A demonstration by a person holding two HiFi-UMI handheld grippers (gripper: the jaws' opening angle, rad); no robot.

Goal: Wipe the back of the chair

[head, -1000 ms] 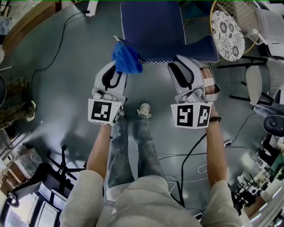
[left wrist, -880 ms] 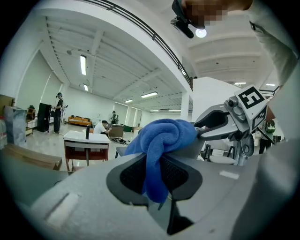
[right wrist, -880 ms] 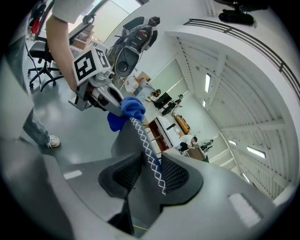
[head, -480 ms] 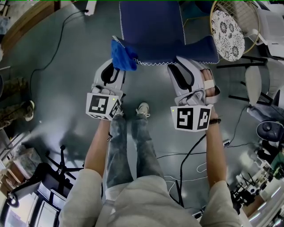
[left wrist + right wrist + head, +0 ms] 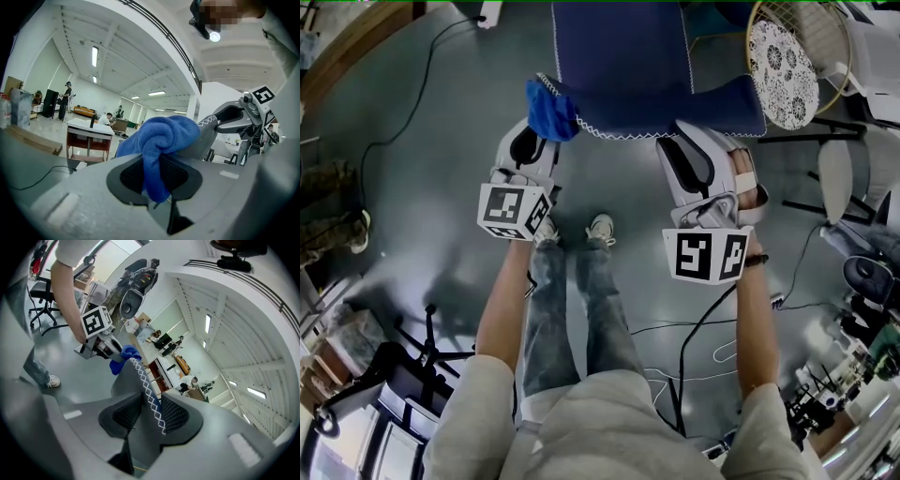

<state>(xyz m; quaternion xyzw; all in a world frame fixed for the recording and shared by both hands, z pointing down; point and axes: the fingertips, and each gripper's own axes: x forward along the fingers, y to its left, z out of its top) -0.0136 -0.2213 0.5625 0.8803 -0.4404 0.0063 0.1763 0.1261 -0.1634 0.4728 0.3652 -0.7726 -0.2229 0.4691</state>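
So the right gripper (image 5: 682,142) pinches the edge of the chair back (image 5: 656,101), probably to keep it steady — and the left gripper (image 5: 536,134) squeezes the blue cloth (image 5: 547,110) against its left corner, ready for rubbing.

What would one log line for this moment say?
left hand-held gripper: shut on blue cloth | cloth: at corner of chair back | right hand-held gripper: shut on chair back edge

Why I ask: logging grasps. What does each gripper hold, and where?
Left gripper: blue cloth, by a fold. Right gripper: chair back, at its stitched edge.
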